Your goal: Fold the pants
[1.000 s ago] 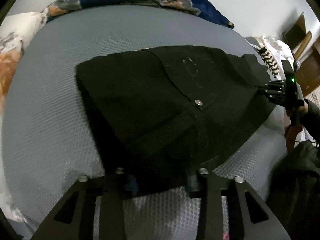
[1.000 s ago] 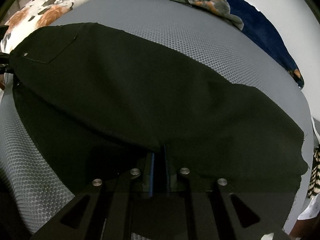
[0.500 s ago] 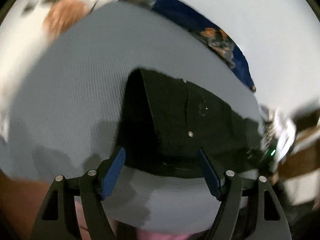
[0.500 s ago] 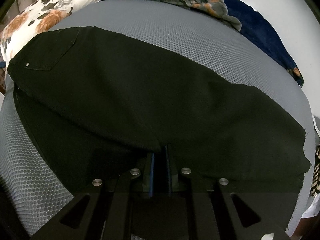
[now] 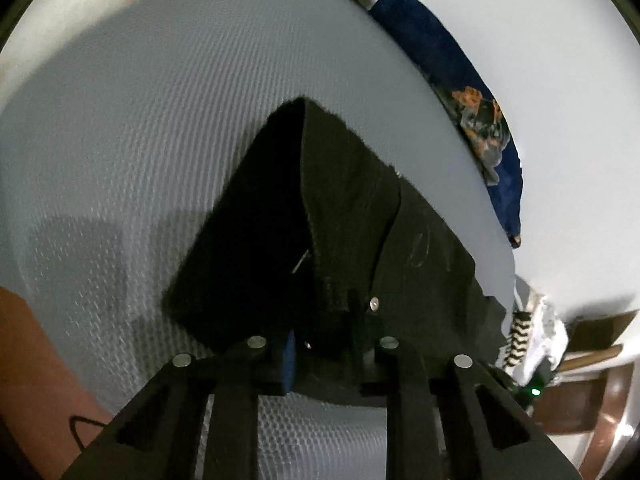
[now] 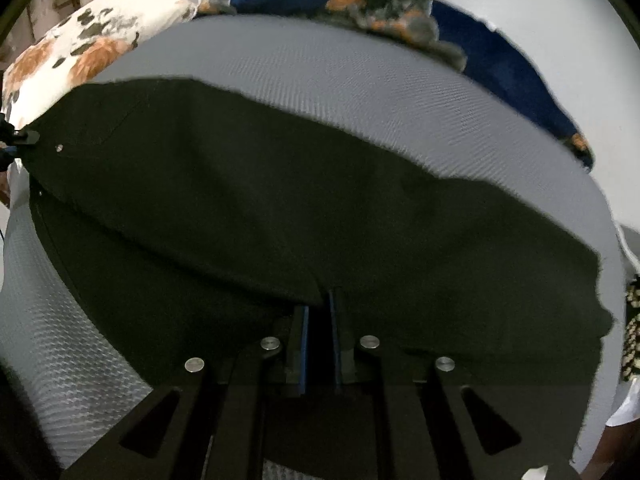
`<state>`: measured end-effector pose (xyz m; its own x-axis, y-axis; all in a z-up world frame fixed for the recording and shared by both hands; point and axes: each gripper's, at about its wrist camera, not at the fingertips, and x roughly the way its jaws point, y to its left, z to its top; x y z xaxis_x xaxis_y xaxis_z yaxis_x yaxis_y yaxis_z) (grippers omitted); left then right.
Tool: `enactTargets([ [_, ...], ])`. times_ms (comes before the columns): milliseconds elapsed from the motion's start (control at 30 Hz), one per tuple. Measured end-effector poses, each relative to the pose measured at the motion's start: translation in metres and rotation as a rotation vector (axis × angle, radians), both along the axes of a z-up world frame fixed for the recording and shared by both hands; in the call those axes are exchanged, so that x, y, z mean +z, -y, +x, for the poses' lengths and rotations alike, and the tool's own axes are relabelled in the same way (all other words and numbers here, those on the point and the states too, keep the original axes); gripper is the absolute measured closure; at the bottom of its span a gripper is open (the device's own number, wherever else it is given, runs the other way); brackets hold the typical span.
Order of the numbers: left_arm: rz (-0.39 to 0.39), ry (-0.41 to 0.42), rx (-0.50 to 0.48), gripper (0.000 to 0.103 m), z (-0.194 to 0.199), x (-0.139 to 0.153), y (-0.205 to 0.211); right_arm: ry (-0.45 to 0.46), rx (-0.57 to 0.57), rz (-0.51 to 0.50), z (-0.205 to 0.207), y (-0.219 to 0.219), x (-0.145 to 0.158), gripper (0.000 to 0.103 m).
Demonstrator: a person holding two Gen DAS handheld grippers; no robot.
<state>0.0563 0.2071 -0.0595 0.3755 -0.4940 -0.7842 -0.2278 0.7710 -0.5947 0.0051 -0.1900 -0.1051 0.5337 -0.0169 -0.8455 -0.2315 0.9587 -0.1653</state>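
Note:
Black pants [image 6: 280, 208] lie folded lengthwise on a grey bed [image 6: 360, 76]. In the left wrist view the waist end [image 5: 344, 240] with a metal button rises in a peak off the bed. My left gripper [image 5: 324, 356] is shut on the pants' waistband and holds it up. My right gripper [image 6: 320, 320] is shut on the pants' near edge further along the leg. The left gripper also shows small at the far left of the right wrist view [image 6: 16, 140].
A navy floral blanket [image 6: 400, 12] lies along the bed's far side. A white floral pillow [image 6: 80, 48] sits at the far left. A wooden piece of furniture [image 5: 592, 392] and patterned cloth [image 5: 520, 336] stand beyond the bed's right end.
My left gripper opened and let go half a second ago, then closed again on the waistband and lifted it. My right gripper kept its hold and hardly moved.

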Motion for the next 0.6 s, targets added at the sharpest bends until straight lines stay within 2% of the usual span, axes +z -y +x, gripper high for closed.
enactTargets([
  [100,0.073,0.041,-0.066,0.082,0.007,0.011,0.003,0.008,0.005,0.022,-0.015,-0.004,0.018,0.095],
  [167,0.125,0.063,-0.115,0.082,0.011,0.016,0.004,-0.024,0.025,0.051,-0.025,-0.008,0.019,0.095],
  [400,0.289,0.036,-0.301,0.082,0.009,-0.005,0.004,-0.173,0.052,0.065,-0.038,-0.017,-0.022,0.095],
  [600,0.313,0.056,-0.333,0.082,-0.002,-0.007,-0.001,-0.207,0.077,0.080,-0.038,-0.019,-0.018,0.095],
])
